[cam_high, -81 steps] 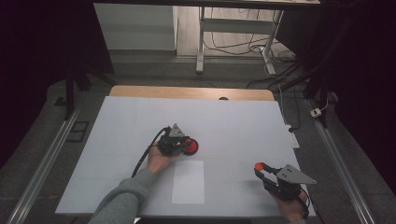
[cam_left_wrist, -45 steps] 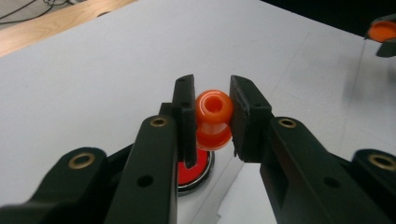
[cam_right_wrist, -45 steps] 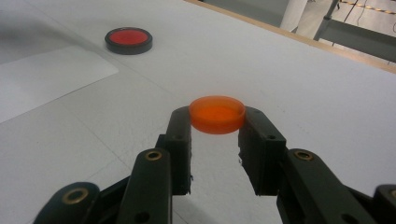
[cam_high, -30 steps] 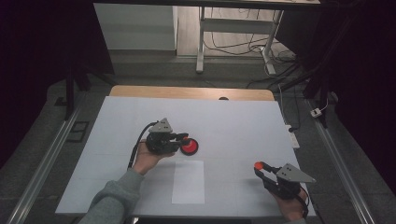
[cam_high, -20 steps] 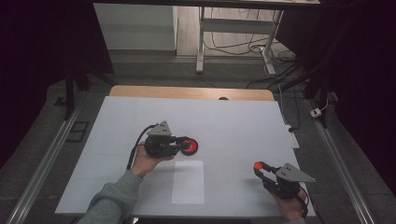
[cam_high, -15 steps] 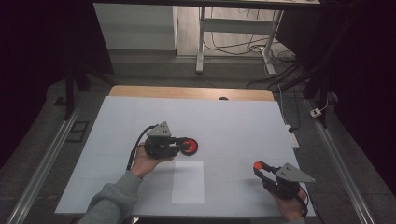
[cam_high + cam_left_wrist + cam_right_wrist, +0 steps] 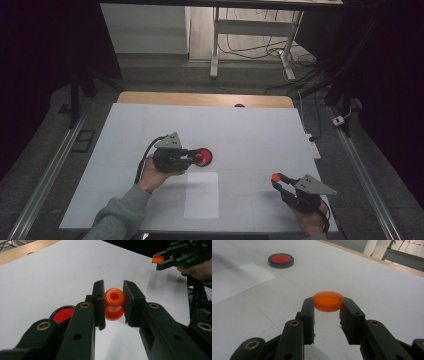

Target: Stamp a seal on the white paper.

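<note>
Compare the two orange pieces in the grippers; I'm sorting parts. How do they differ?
The orange bottle in the left gripper is rounded, with an open neck; the orange cap in the right gripper is a flat, shallow disc. The bottle is taller. Both are translucent orange, clamped between black jaws.

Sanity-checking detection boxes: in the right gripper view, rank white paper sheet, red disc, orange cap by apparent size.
1. white paper sheet, cut off by the frame edge.
2. orange cap, held between the right gripper jaws.
3. red disc, only slightly smaller in the image; it lies farther off, so true size versus the cap is unsure.
</note>
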Motion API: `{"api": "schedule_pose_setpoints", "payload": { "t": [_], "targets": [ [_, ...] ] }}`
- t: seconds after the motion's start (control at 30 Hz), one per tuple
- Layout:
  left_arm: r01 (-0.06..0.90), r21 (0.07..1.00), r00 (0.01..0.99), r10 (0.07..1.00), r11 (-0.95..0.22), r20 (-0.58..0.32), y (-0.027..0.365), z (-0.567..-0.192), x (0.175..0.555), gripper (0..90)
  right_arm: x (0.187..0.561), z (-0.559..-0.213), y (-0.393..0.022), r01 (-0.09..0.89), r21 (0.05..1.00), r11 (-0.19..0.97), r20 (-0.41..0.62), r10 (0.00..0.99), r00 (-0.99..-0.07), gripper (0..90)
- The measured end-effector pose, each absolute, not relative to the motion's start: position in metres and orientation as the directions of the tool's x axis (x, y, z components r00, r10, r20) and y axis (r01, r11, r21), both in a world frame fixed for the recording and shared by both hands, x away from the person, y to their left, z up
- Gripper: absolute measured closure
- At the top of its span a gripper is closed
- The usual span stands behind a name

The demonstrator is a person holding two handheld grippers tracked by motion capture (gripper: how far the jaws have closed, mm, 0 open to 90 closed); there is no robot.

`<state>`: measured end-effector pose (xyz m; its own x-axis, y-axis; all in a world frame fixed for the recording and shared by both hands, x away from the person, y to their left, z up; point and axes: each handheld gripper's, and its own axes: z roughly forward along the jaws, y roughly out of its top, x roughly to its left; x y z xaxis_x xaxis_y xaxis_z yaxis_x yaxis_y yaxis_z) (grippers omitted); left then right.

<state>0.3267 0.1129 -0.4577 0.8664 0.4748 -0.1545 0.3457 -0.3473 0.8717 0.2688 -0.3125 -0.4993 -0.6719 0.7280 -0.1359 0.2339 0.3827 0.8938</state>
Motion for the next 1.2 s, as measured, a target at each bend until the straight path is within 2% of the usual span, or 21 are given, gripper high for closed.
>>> {"api": "schedule_pose_setpoints", "payload": {
  "t": [1.2],
  "targets": [
    [0.365, 0.855, 0.870, 0.462, -0.370, -0.171, 0.109, -0.472, 0.296, 72.7, 0.269, -0.499, -0.311, 0.230, 0.895, 0.381, -0.136, 0.726, -0.674, 64.7]
  ]
}}
